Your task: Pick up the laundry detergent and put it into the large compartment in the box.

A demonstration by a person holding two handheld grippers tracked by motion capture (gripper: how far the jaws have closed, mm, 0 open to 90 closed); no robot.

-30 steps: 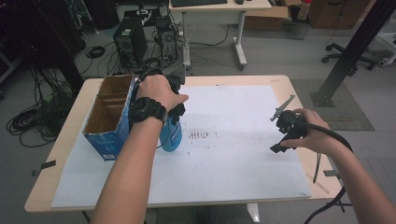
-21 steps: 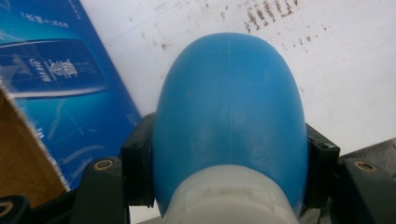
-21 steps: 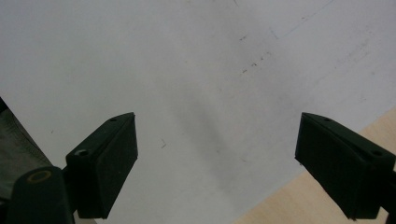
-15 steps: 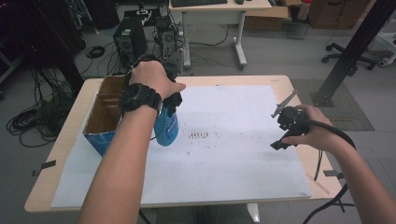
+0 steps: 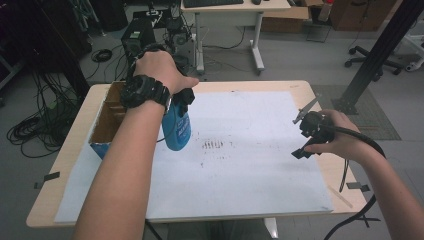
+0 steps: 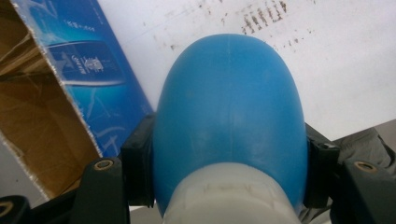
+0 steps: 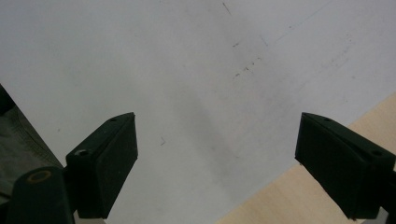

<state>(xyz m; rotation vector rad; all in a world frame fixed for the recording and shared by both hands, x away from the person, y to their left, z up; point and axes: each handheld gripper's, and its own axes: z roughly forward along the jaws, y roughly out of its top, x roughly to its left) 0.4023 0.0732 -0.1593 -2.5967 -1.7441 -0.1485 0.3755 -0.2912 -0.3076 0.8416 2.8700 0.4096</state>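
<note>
L tool [image 6: 229, 186] grips blue bottle [image 5: 176, 131]; label unreadable.

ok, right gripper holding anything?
No. In the right gripper view the right gripper has its jaws wide apart, with nothing between them but the white sheet.

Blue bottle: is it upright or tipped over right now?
Upright. The blue bottle hangs bottom-down from the left tool, whose pads clamp its shoulder beside the cardboard box.

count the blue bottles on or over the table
1. The blue bottle hangs neck-up in the left gripper, clamped near its white cap, beside the open cardboard box at the table's left. More could be hidden inside the box.
</note>
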